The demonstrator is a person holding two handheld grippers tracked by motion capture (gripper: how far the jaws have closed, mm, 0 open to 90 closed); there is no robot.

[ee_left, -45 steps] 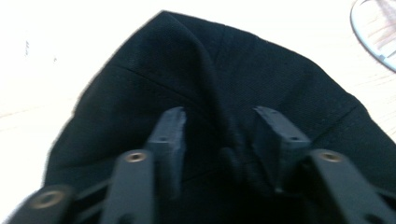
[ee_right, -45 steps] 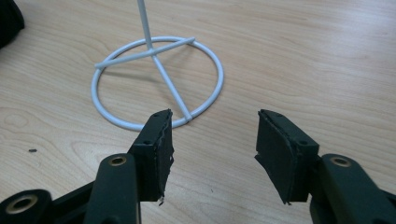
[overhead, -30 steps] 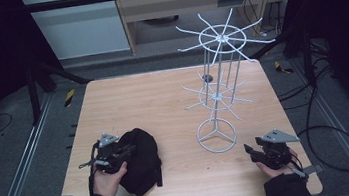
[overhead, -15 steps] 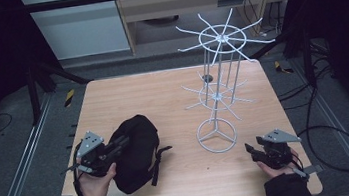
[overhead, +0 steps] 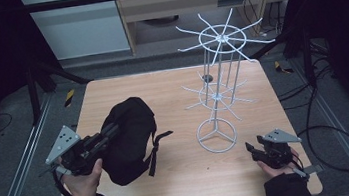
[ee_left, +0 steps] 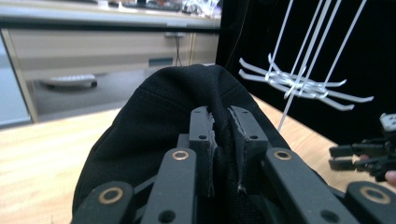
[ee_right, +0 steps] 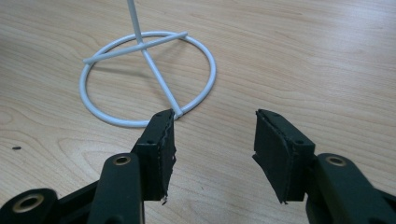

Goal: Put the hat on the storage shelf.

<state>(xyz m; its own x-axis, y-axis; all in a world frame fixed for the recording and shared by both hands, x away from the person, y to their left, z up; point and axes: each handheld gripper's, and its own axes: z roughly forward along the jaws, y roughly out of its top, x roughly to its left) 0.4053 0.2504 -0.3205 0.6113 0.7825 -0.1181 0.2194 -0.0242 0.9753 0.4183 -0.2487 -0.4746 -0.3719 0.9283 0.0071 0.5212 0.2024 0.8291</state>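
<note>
A black fabric cap (overhead: 129, 138) with a loose strap lies at the left of the wooden table (overhead: 181, 172). My left gripper (overhead: 112, 131) comes at it from the left and is shut on a fold of the cloth. In the left gripper view the jaws pinch a ridge of the cap (ee_left: 154, 121) at the left gripper (ee_left: 226, 116). A white wire rack (overhead: 216, 134) with radiating arms stands right of centre. My right gripper (overhead: 250, 150) rests open near the front right corner. Its jaws point at the rack's ring base (ee_right: 149, 77), and the right gripper (ee_right: 212, 135) holds nothing.
The rack's lower arms (ee_left: 299, 84) spread behind the cap. The right gripper (ee_left: 364, 156) shows farther off at the right edge of the left gripper view. Bare wood lies between the cap and the rack base. Dark floor and cables surround the table.
My left gripper has drawn back to the left, pulling the cap with it and turning it; the strap now trails to the right. The right gripper has stayed put.
</note>
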